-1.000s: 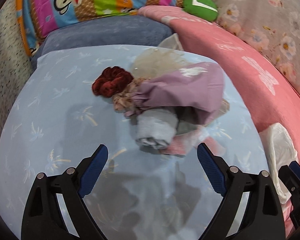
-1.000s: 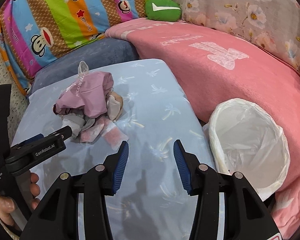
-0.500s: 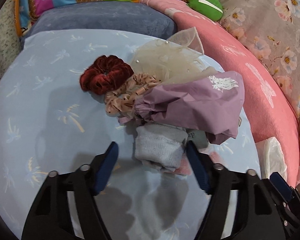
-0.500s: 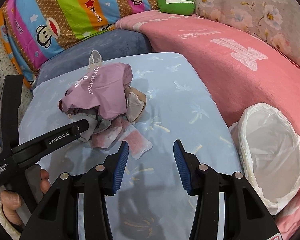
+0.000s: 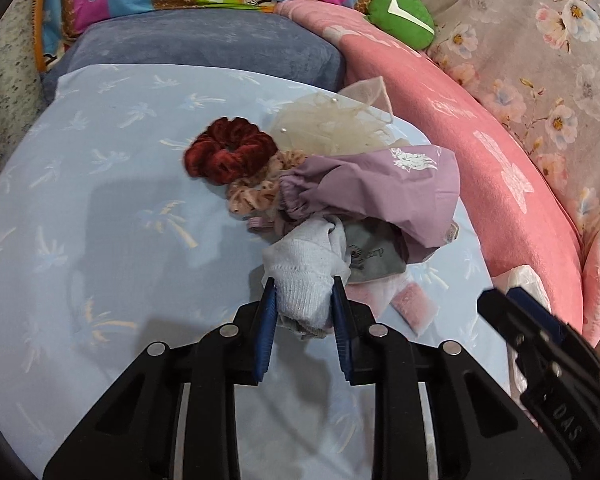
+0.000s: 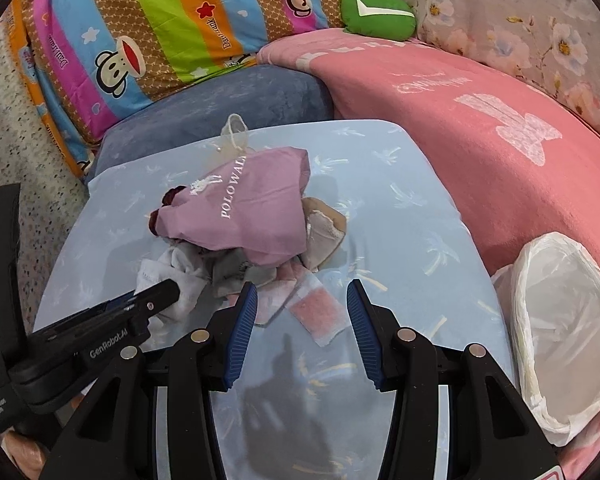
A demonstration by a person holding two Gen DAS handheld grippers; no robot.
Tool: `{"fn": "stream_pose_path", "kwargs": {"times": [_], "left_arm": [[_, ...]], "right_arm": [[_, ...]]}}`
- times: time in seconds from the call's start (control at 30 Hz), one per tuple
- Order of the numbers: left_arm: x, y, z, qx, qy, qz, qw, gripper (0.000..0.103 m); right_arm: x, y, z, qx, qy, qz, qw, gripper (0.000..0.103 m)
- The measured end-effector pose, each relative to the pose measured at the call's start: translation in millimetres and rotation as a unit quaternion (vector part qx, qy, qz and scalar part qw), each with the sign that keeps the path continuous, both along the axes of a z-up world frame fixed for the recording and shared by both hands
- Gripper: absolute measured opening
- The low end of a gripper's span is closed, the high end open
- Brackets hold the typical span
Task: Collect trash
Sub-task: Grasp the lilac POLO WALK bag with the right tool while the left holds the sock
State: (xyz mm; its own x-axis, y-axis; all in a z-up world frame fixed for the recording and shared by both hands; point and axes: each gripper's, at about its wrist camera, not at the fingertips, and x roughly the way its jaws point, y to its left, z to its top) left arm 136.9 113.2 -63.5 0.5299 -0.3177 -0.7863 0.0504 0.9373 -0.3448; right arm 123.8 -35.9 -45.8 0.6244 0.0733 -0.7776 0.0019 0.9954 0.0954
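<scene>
My left gripper (image 5: 304,300) has just been closing and now pinches the white knitted sock (image 5: 306,276) at the near edge of the pile, my right gripper (image 6: 302,312) hangs half-open and empty, and the lined bin (image 6: 564,332) sits beyond, rightward.

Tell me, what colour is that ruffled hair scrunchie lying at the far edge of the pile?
Dark red velvet scrunchie; the left wrist view shows it best.

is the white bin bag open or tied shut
Open: the white bin bag shows a wide round mouth, with nothing visible inside.
</scene>
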Motion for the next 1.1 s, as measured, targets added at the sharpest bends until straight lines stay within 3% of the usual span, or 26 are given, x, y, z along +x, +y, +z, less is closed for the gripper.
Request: {"fn": "stream_pose_path", "kwargs": {"times": [0.2,0.37,0.5,0.53,0.57,0.6,0.67,0.7,0.8,1.1], "left_arm": [[-9.8,23.0,9.6,0.038,-0.016,0.036,0.9985,0.025],[-3.3,36.0,15.2,0.039,-0.025,0.053,0.9975,0.026],[5.5,34.5,17.2,0.044,-0.031,0.054,0.9971,0.026],[5.4,34.0,17.4,0.044,-0.032,0.053,0.9971,0.026],[6.7,33.1,17.5,0.044,-0.033,0.051,0.9972,0.026],[6.0,32.7,17.8,0.043,-0.033,0.050,0.9972,0.026],[6.2,30.0,18.6,0.043,-0.035,0.046,0.9974,0.026],[6.8,28.0,19.6,0.044,-0.036,0.044,0.9974,0.026],[6.6,21.1,20.8,0.044,-0.035,0.037,0.9977,0.026],[-6.5,-15.0,31.8,0.048,-0.046,0.005,0.9978,0.026]], "right_arm": [[10.3,18.7,7.6,0.009,-0.009,0.017,1.000,0.047],[26.7,28.0,9.2,0.020,-0.020,0.015,0.999,0.057],[42.2,32.6,0.0,0.024,-0.008,0.013,1.000,0.057],[45.5,32.8,-3.6,0.025,-0.002,0.012,1.000,0.056],[48.1,33.3,-7.5,0.027,0.004,0.012,1.000,0.048],[49.2,33.3,-10.2,0.029,0.009,0.012,0.999,0.032],[50.4,31.9,-17.1,0.034,0.023,0.013,0.999,0.012],[49.5,30.1,-19.0,0.036,0.026,0.012,0.999,0.008],[41.7,24.7,-20.6,0.040,0.027,0.009,0.999,0.002],[-2.7,-10.6,1.5,0.055,0.002,-0.011,0.998,0.001]]}}
